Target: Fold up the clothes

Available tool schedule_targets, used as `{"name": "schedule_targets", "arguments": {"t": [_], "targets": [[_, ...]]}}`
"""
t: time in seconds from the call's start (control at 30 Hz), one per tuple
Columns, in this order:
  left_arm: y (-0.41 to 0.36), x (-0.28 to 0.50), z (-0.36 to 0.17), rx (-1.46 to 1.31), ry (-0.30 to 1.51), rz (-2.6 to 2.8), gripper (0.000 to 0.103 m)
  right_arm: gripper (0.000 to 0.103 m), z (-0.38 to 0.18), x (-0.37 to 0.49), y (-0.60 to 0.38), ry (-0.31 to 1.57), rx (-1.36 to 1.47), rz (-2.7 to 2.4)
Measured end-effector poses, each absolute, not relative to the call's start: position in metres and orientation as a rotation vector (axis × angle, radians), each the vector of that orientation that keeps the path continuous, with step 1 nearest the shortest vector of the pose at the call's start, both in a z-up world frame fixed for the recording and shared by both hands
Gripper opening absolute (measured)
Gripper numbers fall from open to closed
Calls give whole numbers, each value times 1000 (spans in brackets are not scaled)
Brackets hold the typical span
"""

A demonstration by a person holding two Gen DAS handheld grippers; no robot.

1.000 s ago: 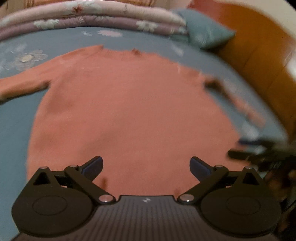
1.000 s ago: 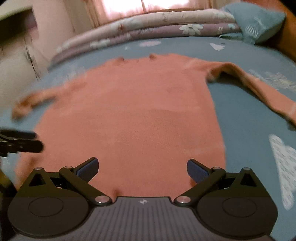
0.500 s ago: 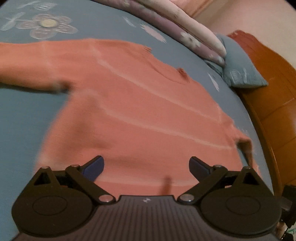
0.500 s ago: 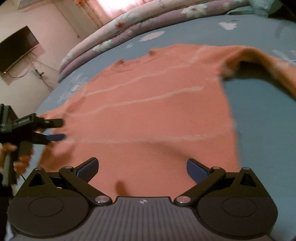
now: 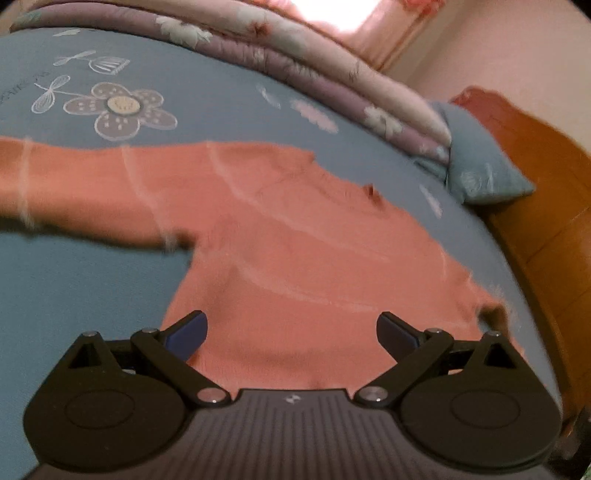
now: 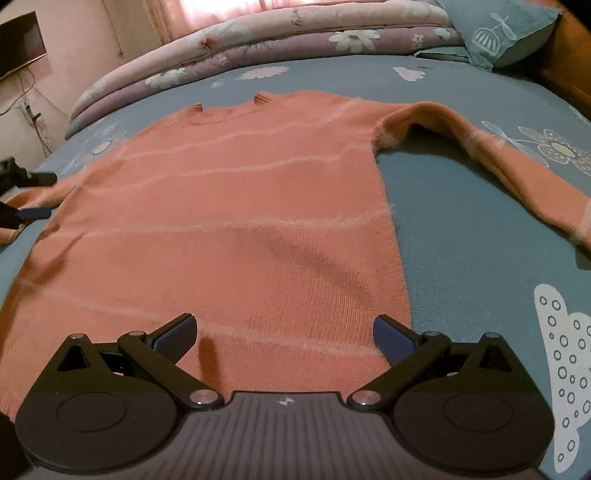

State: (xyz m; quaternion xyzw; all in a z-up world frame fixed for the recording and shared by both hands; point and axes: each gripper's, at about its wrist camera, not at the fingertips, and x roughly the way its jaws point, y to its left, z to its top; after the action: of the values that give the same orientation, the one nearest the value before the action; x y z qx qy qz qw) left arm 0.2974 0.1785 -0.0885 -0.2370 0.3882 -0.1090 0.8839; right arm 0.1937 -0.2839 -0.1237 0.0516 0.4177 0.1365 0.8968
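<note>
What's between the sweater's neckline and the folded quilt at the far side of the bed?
Only bare flowered blue bedsheet between sweater and quilt, in the right wrist view.

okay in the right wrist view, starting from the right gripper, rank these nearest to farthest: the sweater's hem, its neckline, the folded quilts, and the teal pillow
From the right gripper:
1. Sweater hem, directly between the open fingers.
2. Neckline, far end of the sweater, centre-left.
3. Folded quilts and teal pillow, both at the bed's far edge, quilts across the middle, pillow at right; too close to rank.

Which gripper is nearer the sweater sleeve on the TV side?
Left. The left gripper has its open fingers at that sleeve. The right gripper hovers open over the sweater body, farther away.
</note>
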Motion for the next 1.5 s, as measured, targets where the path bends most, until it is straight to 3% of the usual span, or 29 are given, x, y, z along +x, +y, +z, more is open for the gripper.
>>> {"name": "schedule_targets", "arguments": {"t": [0.2, 0.47, 0.53, 0.7, 0.77, 0.9, 1.07, 1.17, 1.27, 1.43, 1.5], "targets": [[220, 352, -108, -782, 827, -219, 98, 103, -123, 192, -283, 853, 96, 282], [236, 368, -138, -856, 857, -106, 94, 103, -125, 194, -269, 863, -6, 256], [235, 367, -137, -831, 832, -94, 86, 103, -126, 196, -266, 865, -21, 245], [230, 369, -137, -704, 789, 25, 17, 103, -126, 197, -265, 867, -23, 236], [230, 367, -135, -648, 763, 63, 14, 103, -126, 197, -265, 868, -23, 237], [219, 370, -126, -449, 727, 131, 15, 103, -126, 197, -265, 869, -26, 237], [206, 370, -129, -282, 723, 132, 24, 103, -126, 197, -265, 868, -28, 239], [210, 366, -121, -299, 762, 123, 34, 103, -126, 197, -265, 870, -29, 243], [213, 352, -109, -302, 824, 107, 54, 103, -125, 197, -266, 870, -24, 245], [201, 312, -84, -215, 858, 44, 60, 103, -110, 195, -274, 856, 33, 254], [189, 301, -72, -216, 842, -42, 71, 103, -98, 199, -280, 820, 81, 282]]}}
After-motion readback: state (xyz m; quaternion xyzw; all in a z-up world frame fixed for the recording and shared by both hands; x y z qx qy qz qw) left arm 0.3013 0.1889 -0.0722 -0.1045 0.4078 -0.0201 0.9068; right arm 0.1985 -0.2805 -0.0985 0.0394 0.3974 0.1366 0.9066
